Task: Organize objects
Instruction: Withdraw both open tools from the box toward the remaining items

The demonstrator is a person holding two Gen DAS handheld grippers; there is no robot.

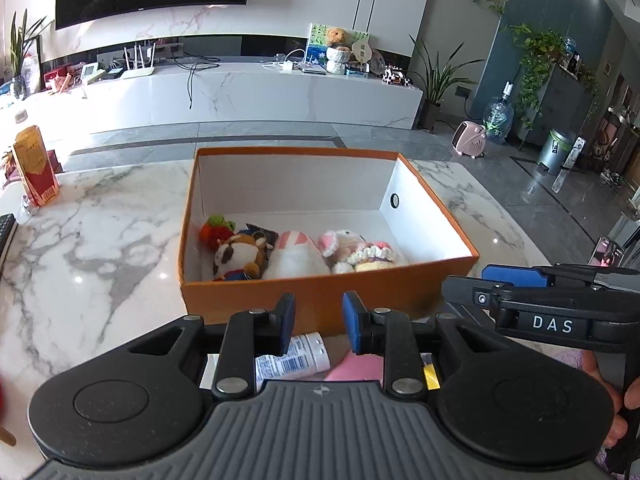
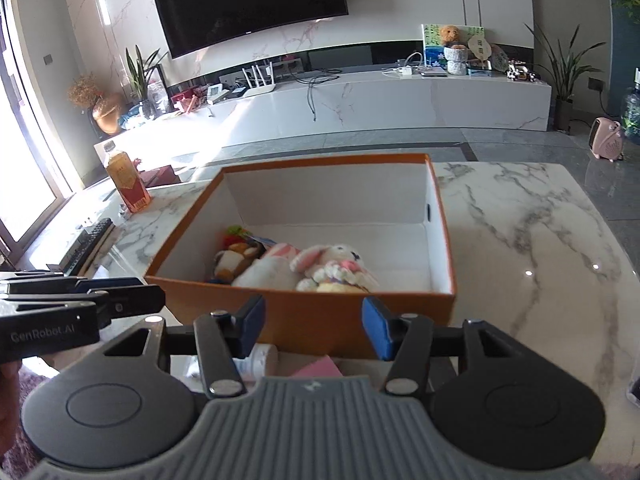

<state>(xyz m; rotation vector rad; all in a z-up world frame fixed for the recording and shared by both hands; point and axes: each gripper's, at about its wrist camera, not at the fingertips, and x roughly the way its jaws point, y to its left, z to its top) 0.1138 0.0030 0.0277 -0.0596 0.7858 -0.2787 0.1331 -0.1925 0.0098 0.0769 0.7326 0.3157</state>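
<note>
Looking over the white marble table [image 1: 100, 240], we see an open orange cardboard box with white inner walls [image 1: 320, 304] standing in the middle of it. Four soft toys lie in a row along its near wall: a brown and white plush animal [image 1: 236, 254], a white and pink striped plush [image 1: 294, 254], a pink-eared white rabbit doll [image 1: 344, 242] and, behind them at the left, a red and green knitted toy [image 1: 216, 228]. An orange juice bottle with a red label [image 2: 128, 182] stands near the far left corner of the table, and a black remote control [image 2: 90, 246] lies near the left edge.

The near wall of the box stands between both grippers and the toys. The left gripper [image 1: 319, 322] holds its blue pads a small gap apart, with nothing between them. The right gripper [image 2: 314, 326] is spread wider and is also empty.

Under the fingers, just before the box, a white plastic bottle with a barcode label [image 1: 296, 356] and a flat pink object [image 1: 354, 368] lie partly hidden; we cannot tell what the pink object is.
</note>
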